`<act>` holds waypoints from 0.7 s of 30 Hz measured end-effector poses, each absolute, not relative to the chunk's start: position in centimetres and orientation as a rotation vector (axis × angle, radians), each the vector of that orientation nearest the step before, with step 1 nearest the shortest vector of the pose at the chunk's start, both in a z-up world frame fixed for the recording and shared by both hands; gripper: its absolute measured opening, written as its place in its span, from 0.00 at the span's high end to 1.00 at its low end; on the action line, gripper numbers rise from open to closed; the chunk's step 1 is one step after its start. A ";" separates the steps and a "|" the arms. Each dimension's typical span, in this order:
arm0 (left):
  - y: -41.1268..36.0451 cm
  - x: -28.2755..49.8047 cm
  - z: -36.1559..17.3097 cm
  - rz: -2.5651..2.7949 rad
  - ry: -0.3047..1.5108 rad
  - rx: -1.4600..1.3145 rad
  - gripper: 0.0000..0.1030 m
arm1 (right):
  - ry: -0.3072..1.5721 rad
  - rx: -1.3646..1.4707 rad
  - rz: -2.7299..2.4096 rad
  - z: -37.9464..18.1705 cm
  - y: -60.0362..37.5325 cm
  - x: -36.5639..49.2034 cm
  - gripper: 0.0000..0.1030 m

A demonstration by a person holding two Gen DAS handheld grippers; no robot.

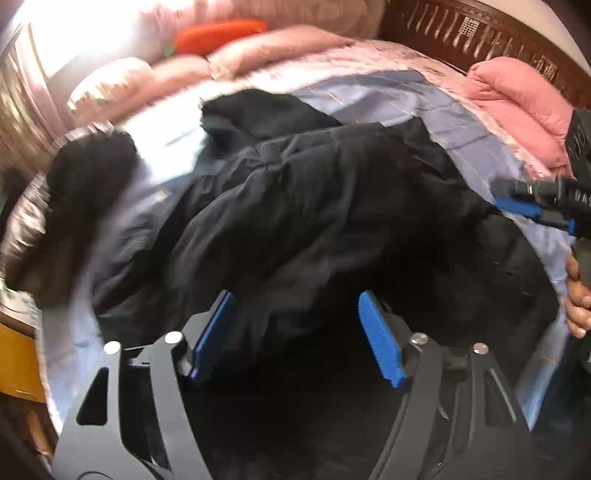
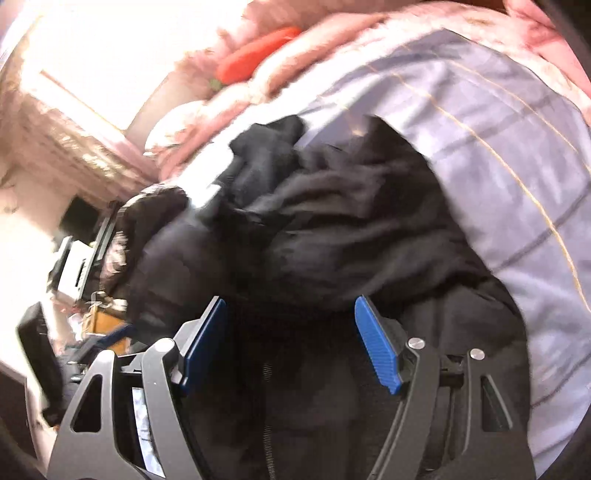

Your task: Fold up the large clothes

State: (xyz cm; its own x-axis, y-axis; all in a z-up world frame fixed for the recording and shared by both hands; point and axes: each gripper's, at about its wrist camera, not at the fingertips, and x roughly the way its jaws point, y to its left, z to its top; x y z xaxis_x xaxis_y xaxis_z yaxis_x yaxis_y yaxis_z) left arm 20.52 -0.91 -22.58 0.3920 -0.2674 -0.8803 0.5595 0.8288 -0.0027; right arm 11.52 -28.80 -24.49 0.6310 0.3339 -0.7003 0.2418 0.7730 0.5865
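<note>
My left tongs (image 1: 295,336) stand wide, the blue pads apart with nothing pressed between them; the black jacket (image 1: 295,206) lies just beyond and under their tips, so I judge this as a loose moment between grips, not a hold. The jacket is heaped in rumpled folds across the middle of the bed, one puffy dark sleeve (image 1: 85,206) trailing out to the left, which tells me it is not yet laid flat and the fold is at an early stage. My right tongs (image 2: 291,339) are also wide and empty, poised over the near part of the same jacket, where a zip (image 2: 266,398) runs toward me; from the left view they (image 1: 532,210) show at the far right edge, with my hand (image 1: 578,295) wrapped on the grip below. I keep both open, I think, so each can take a fresh hold on an edge and pull the cloth straight. Under the jacket is a pale blue checked sheet (image 2: 480,147). Farther back lies a pink quilt (image 1: 280,51) with an orange carrot-shaped toy (image 1: 219,33) on it, a folded pink blanket (image 1: 517,107) at the right, and a dark carved headboard (image 1: 480,33) behind. Strong light washes out the far left; both views are blurred.
</note>
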 end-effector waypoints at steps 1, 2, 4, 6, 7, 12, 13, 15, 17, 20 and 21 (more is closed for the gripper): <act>-1.2 20.5 -23.4 -0.583 1.077 0.306 0.30 | 0.895 0.726 0.088 -24.0 -28.3 11.8 0.29; -1.8 19.5 -24.0 -0.619 1.081 0.315 0.31 | 0.889 0.745 0.125 -23.7 -27.6 12.4 0.28; -1.9 18.2 -22.6 -0.671 0.998 0.329 0.42 | 0.891 0.762 0.200 -22.8 -25.7 13.8 0.28; -0.7 18.7 -20.4 -0.692 0.934 0.237 0.41 | 0.883 0.745 0.232 -22.0 -23.6 15.6 0.28; 1.0 19.9 -19.5 -0.662 0.919 0.131 0.42 | 0.876 0.731 0.229 -21.8 -22.9 16.4 0.28; 7.4 25.6 -23.7 -0.401 1.050 -0.188 0.80 | 0.931 0.777 0.231 -23.5 -19.8 20.7 0.42; 8.3 26.7 -25.9 -0.347 1.103 -0.225 0.85 | 0.959 0.763 0.217 -24.2 -19.2 21.2 0.44; 9.5 27.7 -28.9 -0.312 1.179 -0.293 0.97 | 1.024 0.662 0.164 -26.1 -17.6 22.4 0.58; 10.4 28.4 -31.8 -0.320 1.239 -0.399 0.97 | 1.082 0.638 0.096 -28.5 -17.8 23.3 0.91; 10.2 29.1 -33.4 -0.315 1.270 -0.420 0.97 | 1.145 0.749 0.070 -32.4 -19.6 23.9 1.00; 9.7 29.1 -33.7 -0.307 1.279 -0.386 0.97 | 1.159 0.753 0.068 -33.1 -19.7 24.1 1.00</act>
State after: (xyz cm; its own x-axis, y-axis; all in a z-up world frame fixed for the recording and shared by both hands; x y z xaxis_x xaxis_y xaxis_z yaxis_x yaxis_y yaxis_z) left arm 29.06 9.67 -33.72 0.2621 -0.4301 -0.8639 0.0090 0.8962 -0.4435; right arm 24.09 -19.73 -33.12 0.4268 0.4189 -0.8015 0.3229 0.7573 0.5677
